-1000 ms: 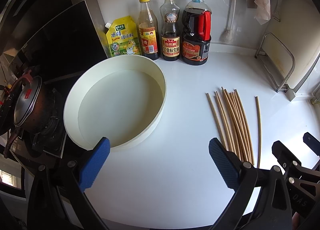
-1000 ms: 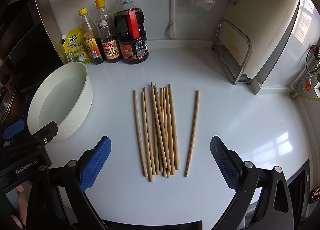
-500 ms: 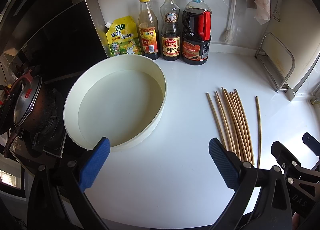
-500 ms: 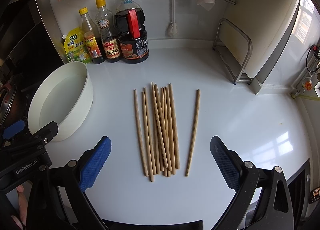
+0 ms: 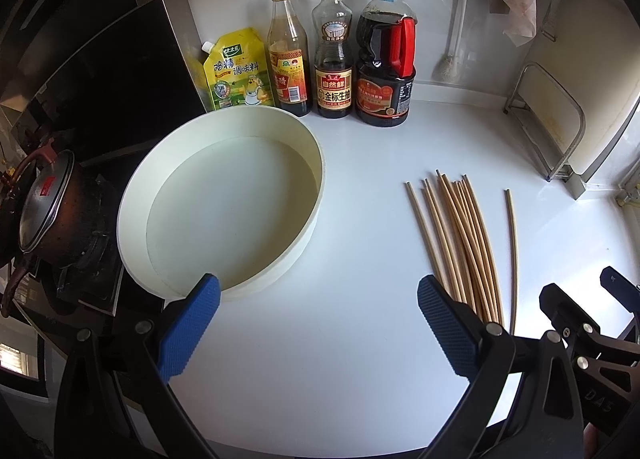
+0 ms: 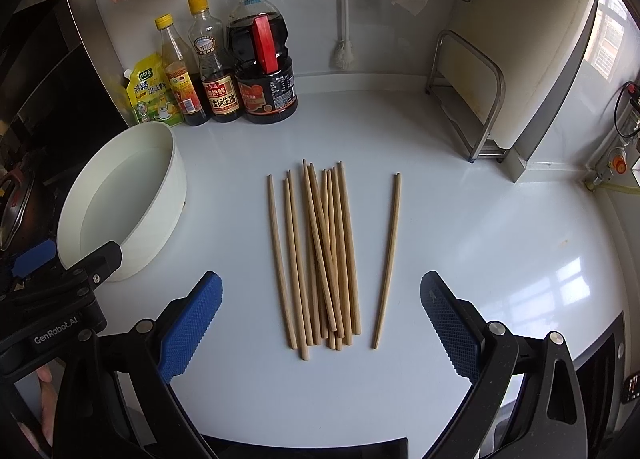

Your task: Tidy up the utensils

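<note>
Several wooden chopsticks (image 6: 320,255) lie in a loose bundle on the white counter, with a single chopstick (image 6: 388,259) apart to their right. My right gripper (image 6: 320,323) hovers open just in front of their near ends, nothing between its blue pads. A round white basin (image 5: 224,203) sits left of the chopsticks (image 5: 460,235). Open and holding nothing, my left gripper (image 5: 318,323) hangs over the counter by the basin's near rim. In the right wrist view the basin (image 6: 120,199) is at the left, with the left gripper's black body in front of it.
Sauce bottles (image 5: 384,59) and a yellow seasoning pouch (image 5: 236,71) stand at the back wall. A metal rack (image 6: 468,99) with a board stands back right. A black pot (image 5: 44,203) sits on the stove at the left. A brush and cloths hang on the wall.
The right gripper has crept slightly forward toward the chopsticks. The left gripper has hardly moved.
</note>
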`<state>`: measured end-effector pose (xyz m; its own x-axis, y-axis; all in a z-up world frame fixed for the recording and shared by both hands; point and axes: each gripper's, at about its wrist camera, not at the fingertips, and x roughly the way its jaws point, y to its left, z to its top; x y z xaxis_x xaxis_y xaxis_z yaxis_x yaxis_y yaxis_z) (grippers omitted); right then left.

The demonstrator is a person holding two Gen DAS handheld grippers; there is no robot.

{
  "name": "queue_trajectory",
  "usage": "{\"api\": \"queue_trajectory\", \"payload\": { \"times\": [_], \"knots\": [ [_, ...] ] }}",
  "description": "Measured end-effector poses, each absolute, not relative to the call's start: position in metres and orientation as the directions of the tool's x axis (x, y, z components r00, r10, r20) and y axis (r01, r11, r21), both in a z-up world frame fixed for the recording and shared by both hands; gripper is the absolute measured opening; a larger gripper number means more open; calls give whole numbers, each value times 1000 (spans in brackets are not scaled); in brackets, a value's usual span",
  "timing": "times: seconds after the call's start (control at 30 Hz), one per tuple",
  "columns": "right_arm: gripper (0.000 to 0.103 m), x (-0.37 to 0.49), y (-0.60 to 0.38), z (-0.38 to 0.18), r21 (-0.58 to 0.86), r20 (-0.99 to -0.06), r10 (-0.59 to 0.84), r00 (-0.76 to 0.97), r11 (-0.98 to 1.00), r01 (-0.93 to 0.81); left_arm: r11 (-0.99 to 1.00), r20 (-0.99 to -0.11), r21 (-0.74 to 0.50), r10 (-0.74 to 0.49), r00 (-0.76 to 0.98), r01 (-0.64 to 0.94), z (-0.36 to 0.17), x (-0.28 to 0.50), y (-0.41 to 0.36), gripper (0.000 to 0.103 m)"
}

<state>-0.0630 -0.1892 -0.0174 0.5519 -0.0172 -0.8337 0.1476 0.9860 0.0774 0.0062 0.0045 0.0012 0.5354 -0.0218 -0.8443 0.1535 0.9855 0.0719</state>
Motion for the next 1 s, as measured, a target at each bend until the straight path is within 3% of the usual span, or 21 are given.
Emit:
{"api": "queue_trajectory", "payload": {
  "times": [0.4,0.63,1.0],
  "knots": [
    [95,-62,-217,-47,183,-850,82,521,972,145,979,-833,53,-64,550,195,-22,21,-10,97],
    [95,-54,-245,-74,72,-866,-30,499,980,183,981,-841,3,-101,531,193,-43,36,-27,97],
    [94,-28,-289,-131,84,-888,-50,457,959,269,972,-868,13,-106,485,235,-87,46,-63,97]
  ]
}}
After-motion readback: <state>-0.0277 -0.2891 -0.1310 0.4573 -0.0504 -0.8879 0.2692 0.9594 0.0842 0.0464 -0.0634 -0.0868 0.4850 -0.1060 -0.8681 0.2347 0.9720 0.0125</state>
